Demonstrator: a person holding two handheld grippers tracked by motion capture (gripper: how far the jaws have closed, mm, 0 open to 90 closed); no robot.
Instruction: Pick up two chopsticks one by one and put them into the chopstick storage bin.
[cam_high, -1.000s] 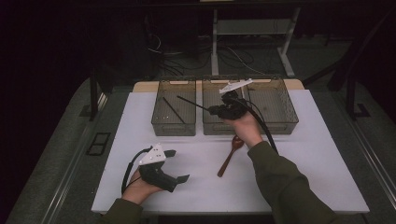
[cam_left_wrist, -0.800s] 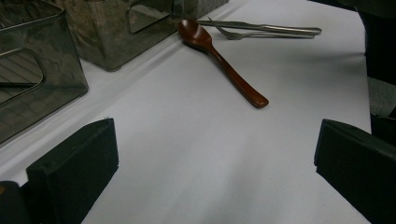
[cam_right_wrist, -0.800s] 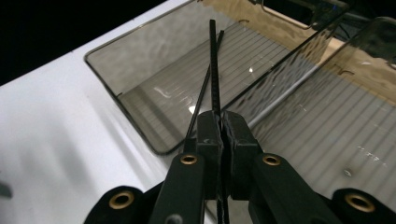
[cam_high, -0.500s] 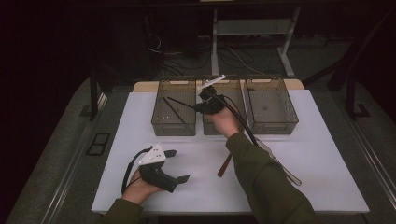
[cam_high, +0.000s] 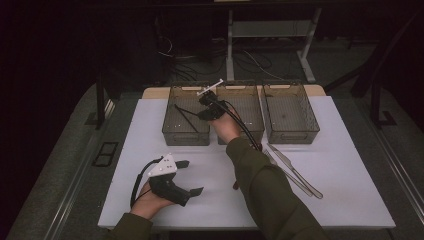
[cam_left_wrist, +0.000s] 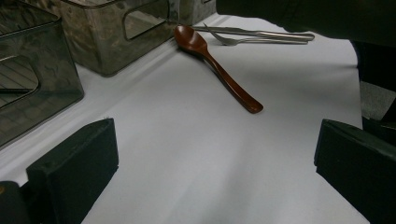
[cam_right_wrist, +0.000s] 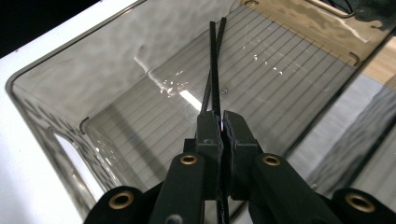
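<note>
Resting at seven o'clock, our left gripper (cam_high: 189, 177) gapes empty. Farther, at eleven, our right gripper (cam_right_wrist: 221, 122) pinches black chopsticks (cam_right_wrist: 213, 65) over the left bin (cam_high: 170, 131). We judge them light, stiff and slippery; gripping mid-length seems best.

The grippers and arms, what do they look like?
Both grippers are black with two blocky black jaws. The left gripper carries a grey three-cornered plate and a looping black cable. The right gripper shows brass-coloured rivets in its own view, with black cables trailing over a dark olive sleeve.
</note>
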